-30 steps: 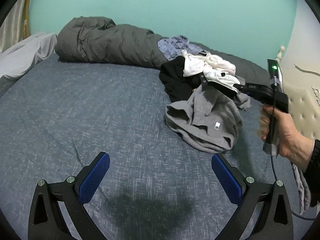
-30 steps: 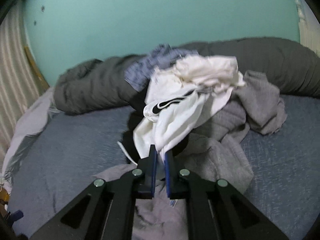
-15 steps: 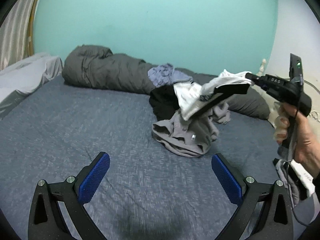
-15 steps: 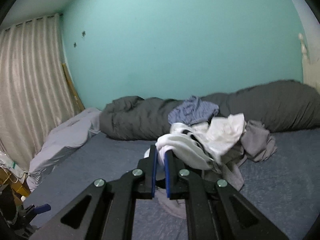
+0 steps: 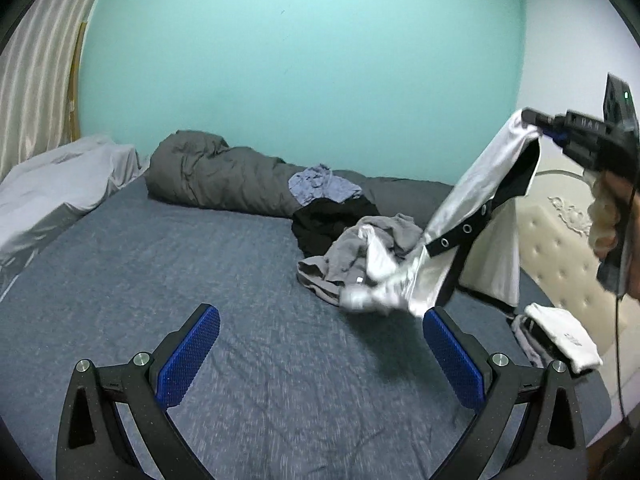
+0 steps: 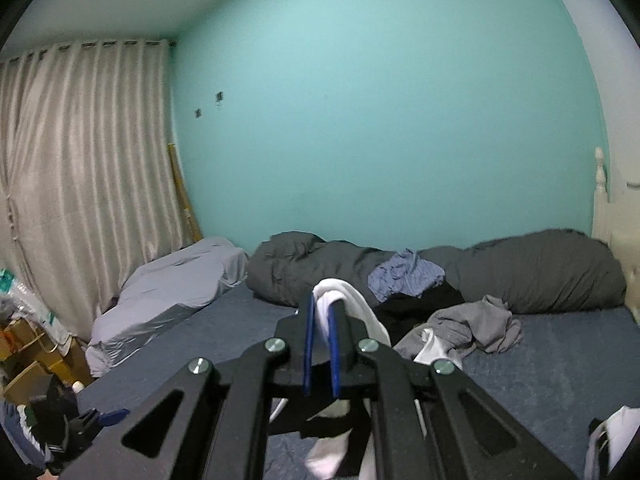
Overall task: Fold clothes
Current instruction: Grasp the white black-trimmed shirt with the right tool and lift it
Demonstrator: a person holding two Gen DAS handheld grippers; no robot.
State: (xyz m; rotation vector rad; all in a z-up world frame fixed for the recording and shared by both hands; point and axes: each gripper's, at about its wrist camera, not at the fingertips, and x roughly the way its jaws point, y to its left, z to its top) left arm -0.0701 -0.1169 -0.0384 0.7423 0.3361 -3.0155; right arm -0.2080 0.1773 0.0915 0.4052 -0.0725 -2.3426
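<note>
Right hand-held gripper (image 6: 320,320) raised above the bed (image 5: 200,280), pinching a white garment with black trim (image 5: 480,200) that hangs down toward the clothes pile (image 5: 352,248). Left hand-held gripper (image 5: 320,356) low over the mattress, spread wide, empty.

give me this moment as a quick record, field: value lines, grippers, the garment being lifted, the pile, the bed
left gripper: open, empty, low over the bed
right gripper: shut on the white garment, raised high
white garment: white with a black strap with metal eyelets, hanging from the right gripper, lower end blurred, near the pile
clothes pile: grey, black and blue-patterned pieces, unfolded
bed: blue-grey cover, mostly bare in front
duvet: dark grey, bunched along the wall
folded item: white piece at the bed's right edge
</note>
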